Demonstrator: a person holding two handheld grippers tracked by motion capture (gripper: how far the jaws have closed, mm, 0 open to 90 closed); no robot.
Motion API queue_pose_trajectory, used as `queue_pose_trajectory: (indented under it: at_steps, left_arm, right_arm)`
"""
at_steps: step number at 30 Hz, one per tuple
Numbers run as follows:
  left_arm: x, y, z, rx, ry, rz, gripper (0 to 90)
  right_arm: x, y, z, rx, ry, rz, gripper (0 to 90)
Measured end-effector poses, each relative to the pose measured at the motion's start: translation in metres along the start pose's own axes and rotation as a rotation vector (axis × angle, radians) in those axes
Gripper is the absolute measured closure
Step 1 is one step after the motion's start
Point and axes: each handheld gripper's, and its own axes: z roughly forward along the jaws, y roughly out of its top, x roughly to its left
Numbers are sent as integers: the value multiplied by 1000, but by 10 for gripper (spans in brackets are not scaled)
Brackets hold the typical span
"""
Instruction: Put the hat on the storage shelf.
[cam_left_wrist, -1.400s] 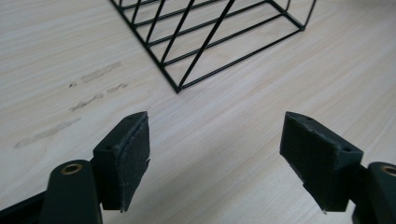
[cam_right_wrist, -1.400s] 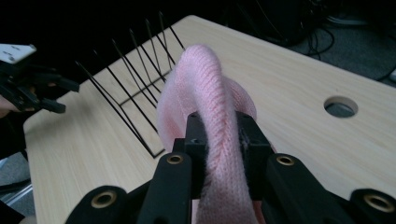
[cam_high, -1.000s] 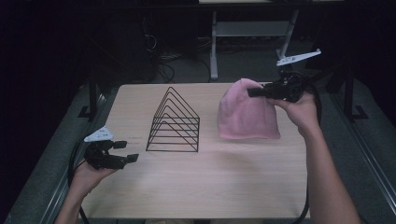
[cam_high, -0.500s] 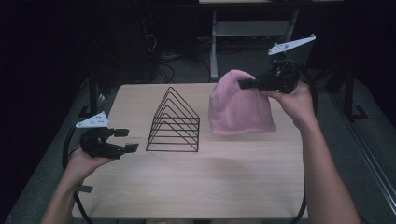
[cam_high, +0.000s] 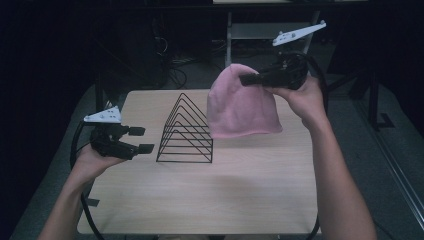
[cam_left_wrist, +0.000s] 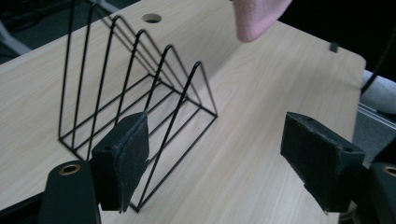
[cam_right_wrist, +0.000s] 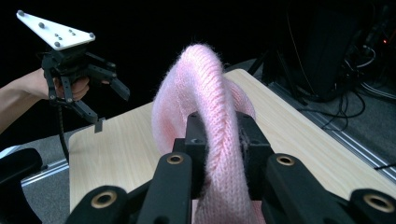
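A pink knitted beanie (cam_high: 240, 107) hangs in the air above the table's far right part, just right of a black wire rack (cam_high: 187, 131). My right gripper (cam_high: 247, 79) is shut on the beanie's crown; in the right gripper view the knit (cam_right_wrist: 219, 140) is pinched between the pads. My left gripper (cam_high: 141, 140) hovers open at the table's left edge, its jaws pointing at the rack (cam_left_wrist: 135, 98) with nothing between them. The beanie's lower corner (cam_left_wrist: 257, 18) shows at the top of the left gripper view. The left gripper (cam_right_wrist: 105, 100) also appears far off in the right gripper view.
The wooden table (cam_high: 240, 195) has a cable hole (cam_left_wrist: 152, 18) behind the rack. Dark floor, cables and a white shelf frame (cam_high: 260, 30) lie beyond the far edge. A metal rail (cam_high: 395, 165) runs along the right side.
The right gripper has lifted the beanie off the table and carried it left toward the rack. The left gripper has risen from the table's left edge, still open.
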Motion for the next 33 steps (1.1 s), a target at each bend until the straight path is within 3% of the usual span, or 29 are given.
queue_pose_trajectory:
  at_steps: [5,18,33]
  left_arm:
    - [-2,5,0,-8,-18,11,241]
    - [0,21,3,-6,-15,35,254]
    - [8,33,17,-5,-74,26,312]
  right_arm:
    - [7,10,7,-12,24,-18,773]
    - [23,37,38,2,86,-63,772]
    - [38,55,78,-14,154,-92,771]
